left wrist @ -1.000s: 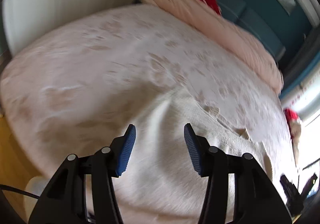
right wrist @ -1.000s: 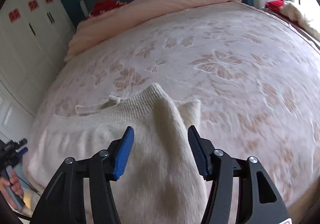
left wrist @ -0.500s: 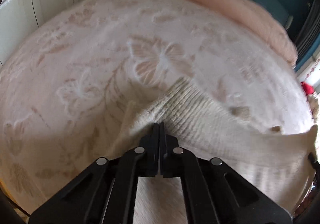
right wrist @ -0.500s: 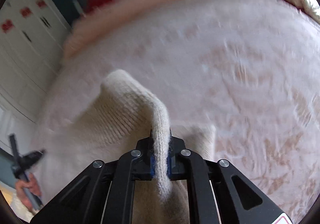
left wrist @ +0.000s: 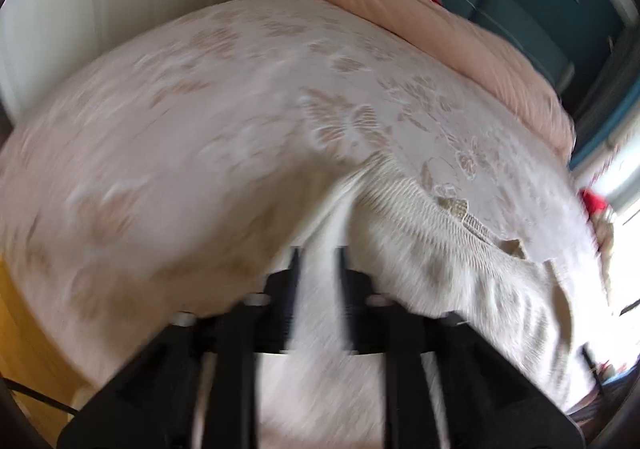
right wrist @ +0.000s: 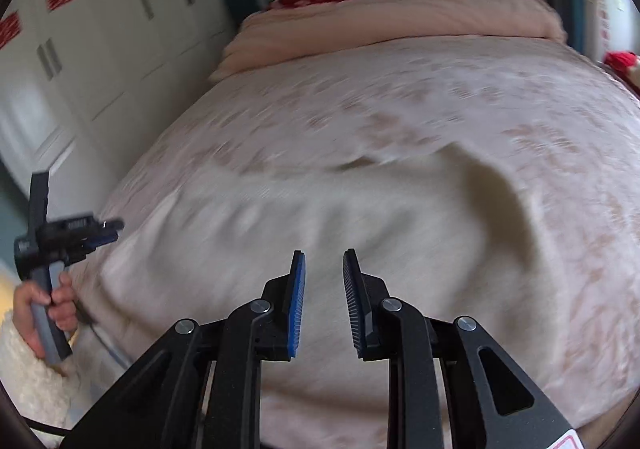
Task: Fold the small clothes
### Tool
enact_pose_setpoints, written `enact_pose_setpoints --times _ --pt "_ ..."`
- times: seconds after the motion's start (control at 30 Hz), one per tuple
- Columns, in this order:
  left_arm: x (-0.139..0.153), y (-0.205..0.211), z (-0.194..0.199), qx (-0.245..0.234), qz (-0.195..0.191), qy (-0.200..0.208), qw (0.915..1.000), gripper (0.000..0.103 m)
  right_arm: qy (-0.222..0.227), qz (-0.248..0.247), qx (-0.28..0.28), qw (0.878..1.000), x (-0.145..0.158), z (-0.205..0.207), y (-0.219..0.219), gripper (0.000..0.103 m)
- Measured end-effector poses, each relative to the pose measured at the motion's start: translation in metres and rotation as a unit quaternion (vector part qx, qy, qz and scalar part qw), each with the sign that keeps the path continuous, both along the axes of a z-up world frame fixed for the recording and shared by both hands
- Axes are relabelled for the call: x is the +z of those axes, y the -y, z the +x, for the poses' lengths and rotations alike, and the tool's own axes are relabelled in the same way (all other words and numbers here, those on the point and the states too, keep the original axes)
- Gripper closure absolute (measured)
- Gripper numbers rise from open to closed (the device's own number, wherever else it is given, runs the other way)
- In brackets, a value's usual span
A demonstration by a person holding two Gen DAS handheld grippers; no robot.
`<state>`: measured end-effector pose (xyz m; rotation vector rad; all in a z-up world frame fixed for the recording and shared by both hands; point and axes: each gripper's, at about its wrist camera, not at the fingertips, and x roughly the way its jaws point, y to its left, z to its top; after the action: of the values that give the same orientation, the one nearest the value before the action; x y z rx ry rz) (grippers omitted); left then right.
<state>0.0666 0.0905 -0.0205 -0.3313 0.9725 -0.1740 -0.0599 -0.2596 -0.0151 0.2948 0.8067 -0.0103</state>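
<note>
Our left tool (left wrist: 318, 281) is opening up, jaws partway apart with a strip of the cream knit sweater (left wrist: 420, 233) showing in the gap, but it's too blurry to tell if the pads touch it. Our right tool (right wrist: 323, 285) is opening too, a narrow gap, nothing gripped, hanging over the sweater. The sweater lies rumpled on the bed (right wrist: 460, 97), near its front edge.

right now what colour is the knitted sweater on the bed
Cream, off-white, with a ribbed knit; the sweater shows best in the left wrist view.
</note>
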Motion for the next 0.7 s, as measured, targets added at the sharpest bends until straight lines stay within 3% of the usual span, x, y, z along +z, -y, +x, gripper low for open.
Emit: enact_pose_setpoints --times 0.03,0.2,0.3,0.43,0.57,0.7 --pt "-0.004 -0.016 -0.009 0.019 -0.014 -0.009 0.9997 0.058 -0.01 0.003 0.026 1.0 -0.008 0.004 -0.021 0.082" --pt "-0.029 -0.053 -0.032 0.041 -0.024 -0.048 0.9977 0.058 -0.018 0.014 0.054 0.998 -0.025 0.031 -0.063 0.084" --pt "-0.032 -0.049 -0.04 0.028 -0.059 -0.054 0.9964 0.057 -0.01 0.001 0.048 0.999 -0.02 0.048 -0.073 0.085" --pt "-0.037 -0.03 -0.047 0.002 -0.094 -0.056 0.994 0.043 -0.015 -0.014 0.03 0.999 -0.021 0.063 -0.068 0.085" --pt "-0.064 -0.017 -0.041 0.011 -0.119 -0.093 0.9884 0.039 -0.086 -0.019 0.025 0.996 -0.068 0.087 -0.064 0.085" --pt "-0.061 -0.006 -0.038 0.019 -0.106 -0.079 0.9911 0.032 -0.065 -0.009 0.023 0.998 -0.08 0.083 -0.06 0.086"
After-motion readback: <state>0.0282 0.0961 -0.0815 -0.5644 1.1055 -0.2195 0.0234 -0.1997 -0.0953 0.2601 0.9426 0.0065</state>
